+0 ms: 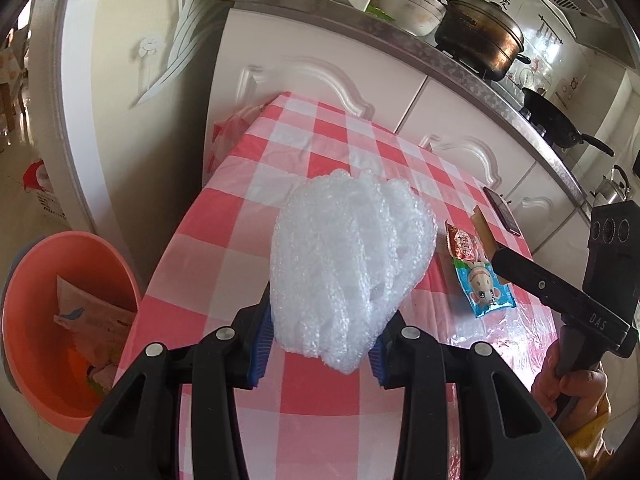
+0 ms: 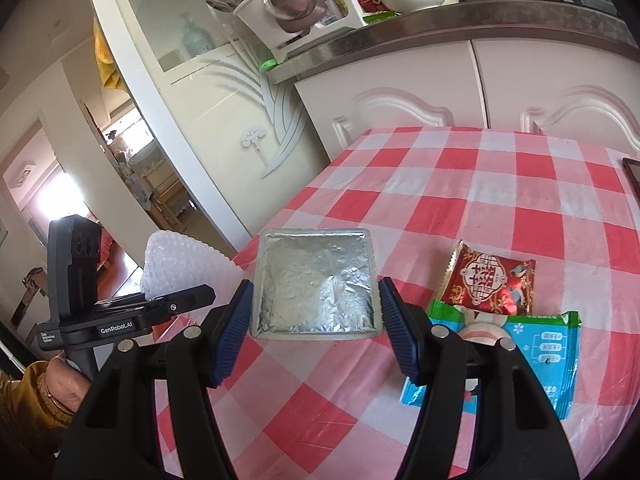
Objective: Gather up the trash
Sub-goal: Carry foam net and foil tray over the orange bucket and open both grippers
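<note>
My left gripper (image 1: 320, 336) is shut on a crumpled wad of white bubble wrap (image 1: 348, 264) and holds it above the red-and-white checked tablecloth (image 1: 248, 216); the wad also shows in the right wrist view (image 2: 176, 264). My right gripper (image 2: 316, 320) holds a square silver foil packet (image 2: 316, 284) between its blue pads, above the table. A red snack wrapper (image 2: 490, 280) and a blue-green wrapper (image 2: 536, 344) lie on the cloth to the right of it. An orange bin (image 1: 60, 320) with paper trash in it stands on the floor left of the table.
White kitchen cabinets (image 1: 320, 80) run behind the table, with pots and bowls on the counter. A dark phone (image 1: 502, 210) lies at the table's far right edge. A doorway to another room shows at the left in the right wrist view (image 2: 52, 200).
</note>
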